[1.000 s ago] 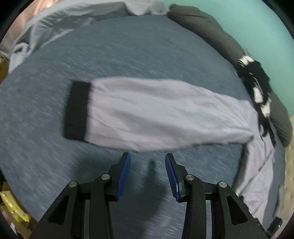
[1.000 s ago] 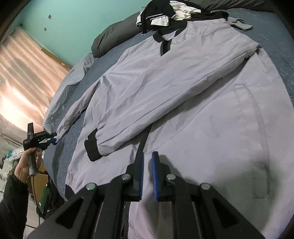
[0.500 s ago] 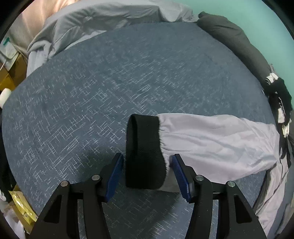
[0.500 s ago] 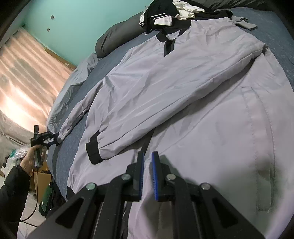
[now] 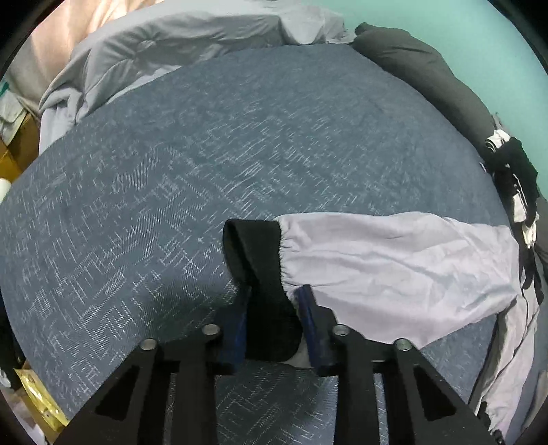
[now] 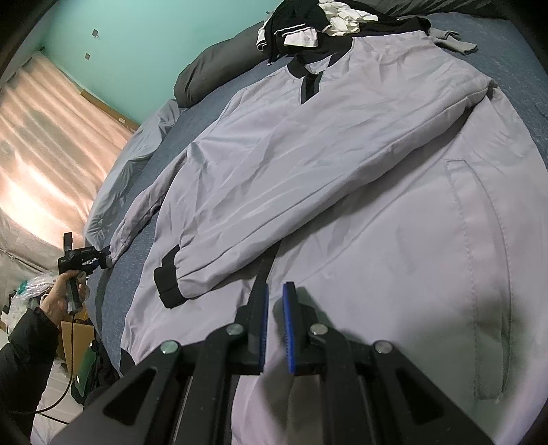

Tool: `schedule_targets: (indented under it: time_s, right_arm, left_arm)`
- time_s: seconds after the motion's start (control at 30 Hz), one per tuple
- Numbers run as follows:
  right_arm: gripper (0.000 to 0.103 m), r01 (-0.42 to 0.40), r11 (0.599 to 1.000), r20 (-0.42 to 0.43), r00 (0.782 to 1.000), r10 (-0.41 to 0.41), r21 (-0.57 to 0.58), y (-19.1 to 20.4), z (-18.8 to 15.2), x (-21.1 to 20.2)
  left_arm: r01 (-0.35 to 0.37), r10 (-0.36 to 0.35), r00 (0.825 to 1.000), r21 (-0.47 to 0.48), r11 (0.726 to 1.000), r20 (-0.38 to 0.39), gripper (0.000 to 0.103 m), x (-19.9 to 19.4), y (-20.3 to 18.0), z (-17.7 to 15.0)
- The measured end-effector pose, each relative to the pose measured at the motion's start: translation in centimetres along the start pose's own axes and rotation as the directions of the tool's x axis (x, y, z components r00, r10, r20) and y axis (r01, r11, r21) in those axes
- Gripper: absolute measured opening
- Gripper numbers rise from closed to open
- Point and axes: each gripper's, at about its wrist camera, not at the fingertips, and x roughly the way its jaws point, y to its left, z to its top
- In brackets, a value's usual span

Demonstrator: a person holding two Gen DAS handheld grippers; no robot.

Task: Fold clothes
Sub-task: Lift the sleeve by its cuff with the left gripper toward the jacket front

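Note:
A light grey jacket point(image 6: 342, 154) with black trim lies spread on the blue bed cover point(image 5: 205, 154). One sleeve is folded across its front, black cuff point(image 6: 167, 284) near the hem. The other sleeve point(image 5: 394, 260) stretches out toward the bed's edge. My left gripper point(image 5: 274, 291) is closing on that sleeve's black cuff point(image 5: 253, 239), and the pads pinch the fabric. The right wrist view also shows the left gripper point(image 6: 102, 258), held in a hand point(image 6: 65, 294). Over the jacket's lower front my right gripper point(image 6: 275, 291) hovers shut, with nothing between its fingers.
A dark grey pillow point(image 5: 428, 75) and a heap of black and white clothes point(image 6: 301, 24) lie at the head of the bed. A rumpled pale duvet point(image 5: 171, 44) sits along the far side. A cardboard box point(image 6: 73, 339) and bags stand beside the bed.
My left gripper has moved in over the sleeve's black cuff, opened wider around it, then closed onto it. The right gripper has stayed still.

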Motion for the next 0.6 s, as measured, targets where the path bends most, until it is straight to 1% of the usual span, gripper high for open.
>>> schedule_targets:
  time_s: [0.03,0.07,0.2,0.37,0.5,0.6]
  right_arm:
    - [0.010,0.000,1.000,0.001,1.000,0.000,0.000,0.0,0.0,0.0]
    - [0.010,-0.001,1.000,0.003,1.000,0.001,0.000,0.0,0.0,-0.1]
    - [0.010,-0.008,1.000,0.015,1.000,0.008,-0.001,0.0,0.1,-0.6]
    - [0.009,-0.012,1.000,0.040,0.999,0.013,-0.002,-0.3,0.4,-1.5]
    - [0.010,-0.009,1.000,0.050,0.999,0.009,0.008,-1.2,0.7,-1.9]
    - [0.010,-0.005,1.000,0.061,0.998,0.004,0.027,-2.2,1.0,-2.3]
  left_arm:
    - [0.003,-0.003,1.000,0.003,1.000,0.009,0.013,-0.3,0.0,0.3]
    - [0.003,-0.003,1.000,0.010,1.000,0.023,0.012,-0.9,-0.2,0.4]
    - [0.005,-0.009,0.998,0.053,0.999,0.068,0.011,-3.3,-1.6,1.2]
    - [0.036,-0.048,0.992,0.100,0.994,0.115,0.011,-7.2,-4.5,2.2]
    - [0.064,-0.086,0.987,0.154,0.986,0.137,0.009,-10.5,-7.6,2.6]
    - [0.090,-0.123,0.979,0.201,0.976,0.161,0.006,-12.9,-10.8,3.2]
